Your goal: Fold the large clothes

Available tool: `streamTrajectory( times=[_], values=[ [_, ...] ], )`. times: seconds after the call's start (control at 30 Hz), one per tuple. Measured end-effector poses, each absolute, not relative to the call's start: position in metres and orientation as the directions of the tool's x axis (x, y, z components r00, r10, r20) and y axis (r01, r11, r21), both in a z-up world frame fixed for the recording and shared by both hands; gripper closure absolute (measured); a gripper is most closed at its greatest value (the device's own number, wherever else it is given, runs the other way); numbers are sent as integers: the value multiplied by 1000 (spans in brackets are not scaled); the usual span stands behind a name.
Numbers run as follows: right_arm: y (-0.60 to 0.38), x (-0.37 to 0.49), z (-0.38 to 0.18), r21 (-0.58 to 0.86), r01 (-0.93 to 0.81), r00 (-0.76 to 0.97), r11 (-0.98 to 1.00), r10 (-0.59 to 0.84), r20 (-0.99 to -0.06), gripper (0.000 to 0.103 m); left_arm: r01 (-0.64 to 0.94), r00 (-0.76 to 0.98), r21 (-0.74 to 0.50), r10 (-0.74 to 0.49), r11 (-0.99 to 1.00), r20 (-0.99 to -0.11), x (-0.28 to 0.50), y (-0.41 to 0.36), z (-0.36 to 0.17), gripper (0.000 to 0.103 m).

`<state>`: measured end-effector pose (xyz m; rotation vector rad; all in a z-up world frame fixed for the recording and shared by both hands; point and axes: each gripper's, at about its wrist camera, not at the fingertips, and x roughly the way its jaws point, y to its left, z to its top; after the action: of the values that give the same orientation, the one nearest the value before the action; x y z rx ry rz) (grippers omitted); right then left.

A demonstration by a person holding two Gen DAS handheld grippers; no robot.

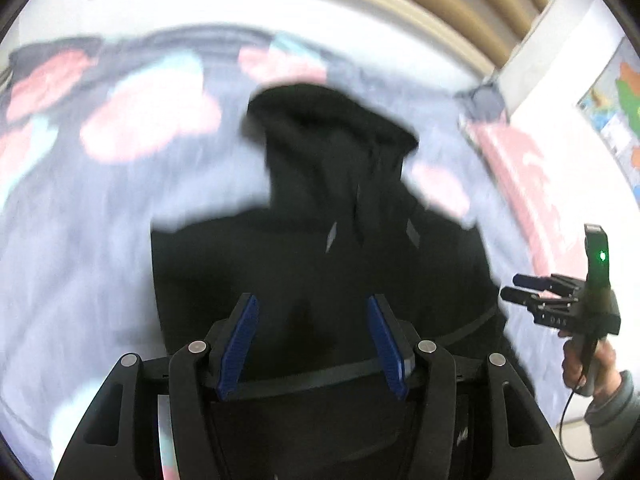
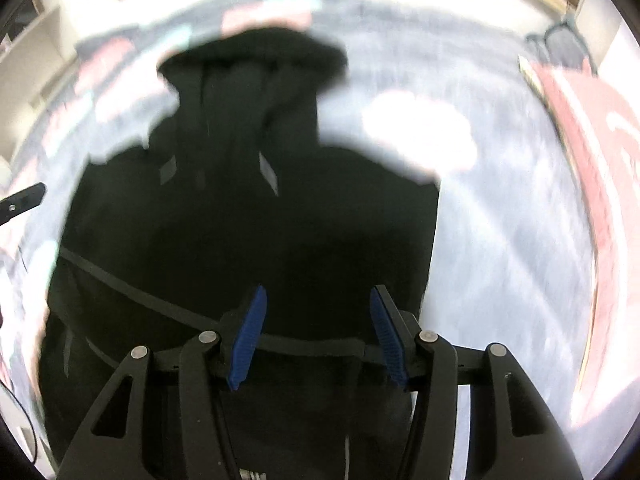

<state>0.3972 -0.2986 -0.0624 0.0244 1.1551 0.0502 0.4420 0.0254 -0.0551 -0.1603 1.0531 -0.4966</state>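
Our black hoodie (image 1: 320,264) lies on the bed (image 1: 80,240), maybe sleeves folded in. Both jaws wide open, holding nothing; more folding left.

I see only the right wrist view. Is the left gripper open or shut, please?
Observer: Open. The left gripper has its blue pads apart, nothing between them, above the black hoodie.
Operator: Where does my gripper stand from that side?
Observer: The right gripper points its fingertips toward the hoodie's right edge.
Operator: Is anything on the wall?
Observer: A coloured map hangs on the wall at the right.
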Motion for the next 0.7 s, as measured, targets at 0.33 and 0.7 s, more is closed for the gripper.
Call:
streamTrajectory(
  times=[0.33,0.7],
  values=[
    [-332,549,-55,210,70,520,975,144,-842,46,212,472,-362,-420,908,-775,585,9,-60,45],
    [-344,646,-122,262,159,458,952,164,-874,47,174,449,-226,-282,958,-848,677,-40,-135,45]
  ],
)
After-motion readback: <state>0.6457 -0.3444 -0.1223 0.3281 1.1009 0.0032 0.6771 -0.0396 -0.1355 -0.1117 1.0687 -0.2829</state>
